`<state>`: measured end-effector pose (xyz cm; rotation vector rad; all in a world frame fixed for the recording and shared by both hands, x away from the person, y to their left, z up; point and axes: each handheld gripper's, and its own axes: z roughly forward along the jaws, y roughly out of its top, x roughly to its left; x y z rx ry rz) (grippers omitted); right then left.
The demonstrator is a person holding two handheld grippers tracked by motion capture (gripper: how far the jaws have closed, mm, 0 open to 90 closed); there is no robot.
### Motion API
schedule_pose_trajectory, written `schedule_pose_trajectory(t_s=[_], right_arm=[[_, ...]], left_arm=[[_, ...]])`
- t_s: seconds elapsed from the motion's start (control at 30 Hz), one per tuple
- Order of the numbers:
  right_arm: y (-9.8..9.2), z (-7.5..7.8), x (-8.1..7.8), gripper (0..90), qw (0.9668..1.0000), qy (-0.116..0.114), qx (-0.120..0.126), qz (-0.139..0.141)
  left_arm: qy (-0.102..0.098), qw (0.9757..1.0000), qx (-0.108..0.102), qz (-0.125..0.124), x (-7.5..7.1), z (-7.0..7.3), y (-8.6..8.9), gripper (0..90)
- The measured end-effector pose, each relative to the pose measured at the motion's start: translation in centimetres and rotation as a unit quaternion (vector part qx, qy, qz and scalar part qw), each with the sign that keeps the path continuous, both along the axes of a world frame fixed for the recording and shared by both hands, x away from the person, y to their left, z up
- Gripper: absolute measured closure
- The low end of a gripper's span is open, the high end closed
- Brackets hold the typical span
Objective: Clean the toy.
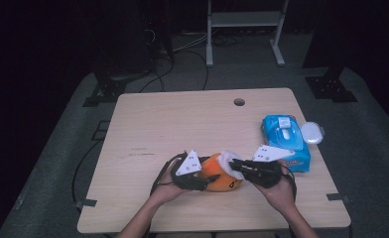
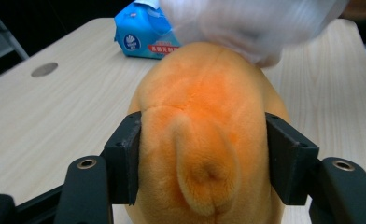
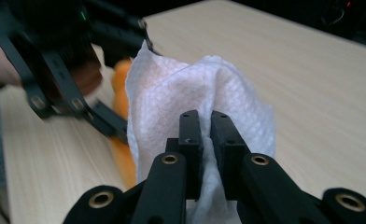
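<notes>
An orange plush toy (image 1: 221, 177) lies on the wooden table (image 1: 182, 124) near its front edge. My left gripper (image 1: 202, 181) comes at it from the left, and its two pads press into the toy's sides (image 2: 204, 107). A white wipe (image 1: 228, 159) rests on top of the toy. My right gripper (image 1: 237, 167) comes in from the right and is shut on a fold of that wipe (image 3: 172, 93), which bunches around its jaws. In the right gripper view the toy (image 3: 123, 93) peeks out left of the wipe, with the other gripper blurred behind it.
A blue pack of wet wipes (image 1: 286, 144) lies at the table's right edge with a round white lid (image 1: 312, 132) beside it. A cable hole (image 1: 239, 102) sits near the far edge. Bare wood stretches across the left and far parts of the table.
</notes>
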<state>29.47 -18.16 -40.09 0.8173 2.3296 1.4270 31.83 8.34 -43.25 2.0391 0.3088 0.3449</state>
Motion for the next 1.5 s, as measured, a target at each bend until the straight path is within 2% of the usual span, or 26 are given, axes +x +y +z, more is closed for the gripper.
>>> schedule_pose_trajectory(t_s=[0.07, 0.13, 0.2, 0.3, 0.33, 0.4, 0.5, 0.57, 0.6, 0.7, 0.77, 0.8, 0.87, 0.97, 1.03, 1.1, 1.2, 1.27, 1.3, 1.37, 1.43, 1.5], right_arm=[[-0.2, -1.2, 0.4, 83.1, 0.9999, 0.013, 0.001, -0.001], [-0.6, -1.9, 0.6, 83.1, 0.9996, 0.027, 0.007, -0.003], [-1.1, -2.2, 0.6, 83.1, 0.9992, 0.037, 0.011, -0.008], [-2.0, -2.5, 0.4, 82.9, 0.9988, 0.043, -0.005, -0.024], [-2.2, -2.6, 0.4, 83.0, 0.9985, 0.045, -0.007, -0.029], [-2.4, -2.3, 0.0, 83.0, 0.9986, 0.042, -0.007, -0.029], [-1.7, -1.2, -0.5, 82.8, 0.9996, 0.024, 0.013, -0.013], [-1.3, -1.5, -0.4, 82.5, 0.9996, 0.028, 0.005, -0.008], [-1.3, -1.8, -0.2, 82.5, 0.9994, 0.033, 0.001, -0.006], [-2.1, -2.9, 0.6, 82.4, 0.9973, 0.073, 0.011, -0.007], [-2.5, -3.1, 0.6, 82.4, 0.9970, 0.073, -0.014, -0.024], [-2.7, -3.2, 0.6, 82.5, 0.9967, 0.075, -0.014, -0.027], [-2.8, -2.8, 0.5, 82.5, 0.9975, 0.065, 0.002, -0.027], [-2.0, -1.1, 0.1, 82.5, 0.9986, 0.038, 0.033, -0.017], [-1.5, -0.8, 0.0, 82.3, 0.9991, 0.029, 0.028, -0.010], [-1.3, -1.4, 0.1, 82.4, 0.9993, 0.036, 0.011, -0.006], [-1.0, -2.4, 0.0, 82.6, 0.9986, 0.052, -0.008, 0.008], [-0.8, -2.4, -0.3, 82.6, 0.9985, 0.049, -0.022, 0.014], [-0.8, -2.3, -0.4, 82.6, 0.9982, 0.052, -0.025, 0.016], [-1.1, -1.8, -0.5, 82.5, 0.9985, 0.045, -0.030, 0.011], [-1.1, -0.8, -0.8, 82.8, 0.9997, 0.019, -0.015, 0.001], [-0.5, 0.0, -1.2, 82.8, 0.9999, 0.006, -0.002, 0.012]], left_arm=[[0.008, 1.0000, -0.001, -0.004, 0.1, -0.3, 0.4, 36.6], [0.020, 0.9997, -0.010, -0.008, 0.3, -0.7, 0.8, 36.6], [0.020, 0.9997, -0.005, -0.011, 0.2, -0.6, 0.9, 36.6], [0.025, 0.9996, 0.000, -0.014, 0.2, -0.6, 1.2, 36.3], [0.035, 0.9992, -0.005, -0.017, 0.2, -0.8, 1.4, 35.9], [0.044, 0.9988, -0.013, -0.019, 0.4, -1.0, 1.7, 35.4], [0.050, 0.9983, -0.022, -0.021, 0.6, -1.2, 2.0, 35.2], [0.050, 0.9983, -0.020, -0.023, 0.6, -1.2, 2.0, 35.0], [0.049, 0.9984, -0.016, -0.024, 0.6, -1.1, 2.1, 35.0], [0.049, 0.9984, -0.015, -0.022, 0.5, -1.1, 2.0, 34.4], [0.049, 0.9984, -0.016, -0.021, 0.5, -1.1, 2.1, 34.3], [0.050, 0.9984, -0.016, -0.021, 0.5, -1.1, 2.1, 34.3], [0.046, 0.9986, -0.013, -0.021, 0.4, -1.1, 2.1, 34.1], [0.036, 0.9990, -0.007, -0.026, 0.1, -1.0, 1.7, 33.9], [0.035, 0.9990, -0.006, -0.028, 0.0, -1.0, 1.6, 33.6], [0.040, 0.9986, 0.000, -0.035, 0.0, -0.8, 1.6, 32.1], [0.052, 0.9976, 0.012, -0.044, 0.3, 0.1, 1.5, 23.8], [0.073, 0.9965, -0.007, -0.040, 0.5, 0.5, 1.6, 21.9], [0.074, 0.9963, -0.008, -0.041, 0.5, 0.4, 1.6, 24.0], [0.058, 0.9977, -0.001, -0.037, 0.0, 0.0, 1.3, 29.9], [0.054, 0.9980, 0.000, -0.031, -0.2, 0.1, 1.1, 32.8], [0.044, 0.9984, 0.003, -0.035, -0.5, 0.2, 0.7, 33.8]])
